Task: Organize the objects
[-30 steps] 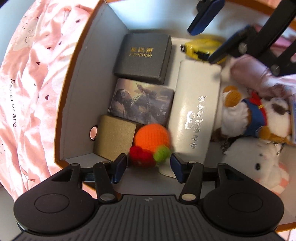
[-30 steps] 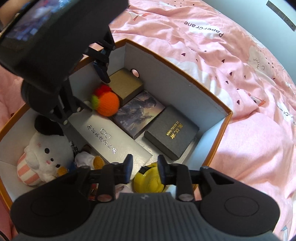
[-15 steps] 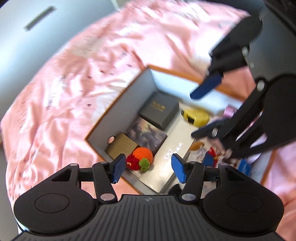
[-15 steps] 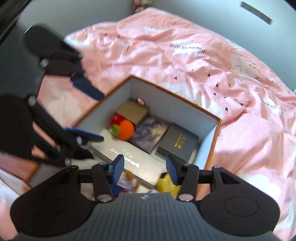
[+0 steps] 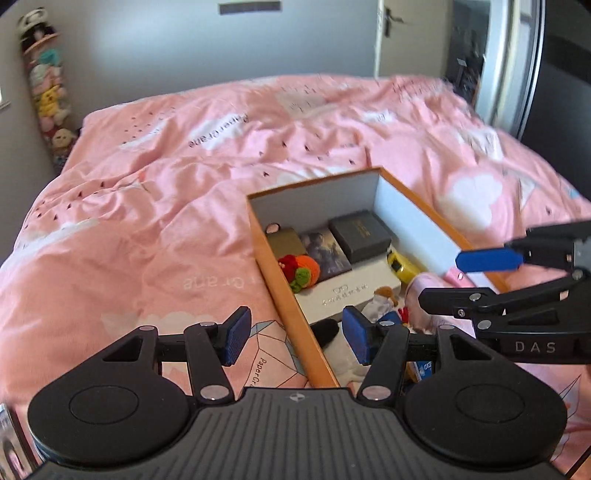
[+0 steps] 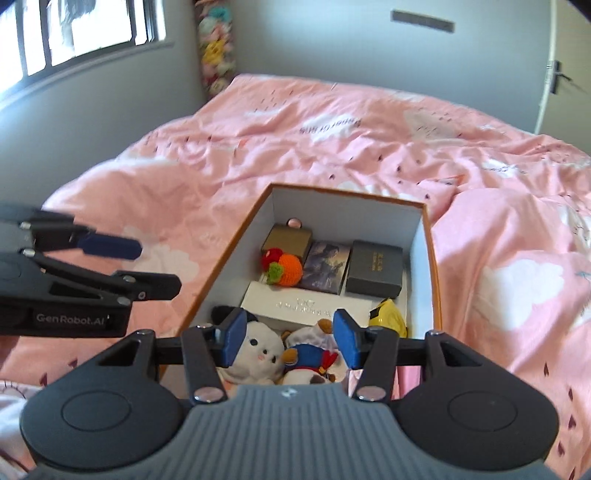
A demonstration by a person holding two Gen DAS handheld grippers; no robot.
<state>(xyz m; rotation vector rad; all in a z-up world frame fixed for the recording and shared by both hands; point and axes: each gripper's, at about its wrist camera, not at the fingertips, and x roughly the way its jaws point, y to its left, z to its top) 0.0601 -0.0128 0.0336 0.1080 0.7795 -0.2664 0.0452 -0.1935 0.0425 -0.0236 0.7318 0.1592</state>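
Observation:
An orange-rimmed box (image 6: pixel 430 236) with white inner walls sits on the pink bed; it also shows in the left wrist view (image 5: pixel 295 306). Inside lie a crocheted orange toy (image 6: pixel 286 271), a tan box (image 6: pixel 286 238), a picture card box (image 6: pixel 327 266), a black box (image 6: pixel 375 267), a long white case (image 6: pixel 303 304), a yellow tape measure (image 6: pixel 388 317) and two plush toys (image 6: pixel 280 354). My left gripper (image 5: pixel 291 341) is open and empty above the box's near left wall. My right gripper (image 6: pixel 288 338) is open and empty above the plush toys.
The pink duvet (image 5: pixel 147 192) covers the whole bed around the box. A column of plush toys (image 5: pixel 44 92) hangs at the far wall. A window (image 6: pixel 74 29) is on the left and a door (image 5: pixel 413 37) at the back right.
Both grippers have lifted up and back out of the box, leaving the orange toy and the tape measure inside. The right gripper's jaws have opened wider.

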